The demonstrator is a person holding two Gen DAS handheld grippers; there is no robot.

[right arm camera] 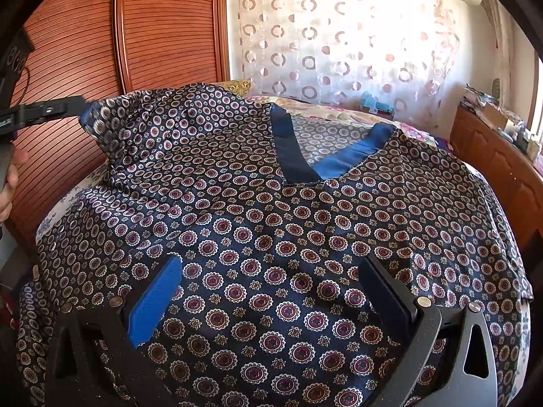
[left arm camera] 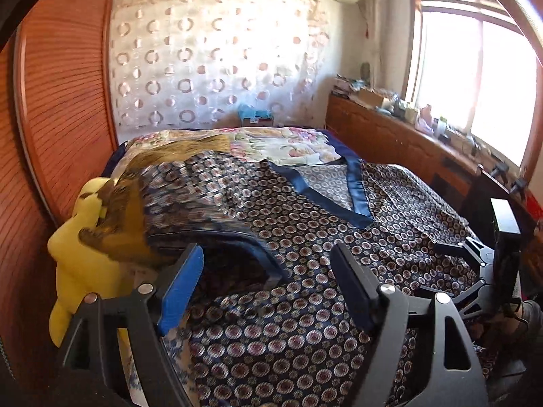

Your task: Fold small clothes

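A patterned shirt (right arm camera: 271, 237) lay spread across the bed (left arm camera: 298, 146), neckline away. Above its left sleeve (left arm camera: 190, 203), the left gripper (left arm camera: 268, 288) gaped, apparently releasing it; the right gripper (right arm camera: 268, 302) hovered released over the hem.

Spread flat across the bed (right arm camera: 61, 210): a shirt (right arm camera: 271, 237), neckline (right arm camera: 302, 166) toward twelve o'clock. Raised off the bed at ten o'clock in the right wrist view: its sleeve (right arm camera: 135, 118), tip at the left tongs (right arm camera: 81, 107), a hand (right arm camera: 10, 183) just below. Over the shirt's lower part at six o'clock: the right tongs (right arm camera: 271, 291). Left of the bed: a wardrobe (right arm camera: 85, 68), a soft toy (left arm camera: 74, 247) wedged between. Behind the bed: a curtain (right arm camera: 339, 40). Along three o'clock: a cluttered counter (left arm camera: 390, 125) under a window (left arm camera: 475, 78).
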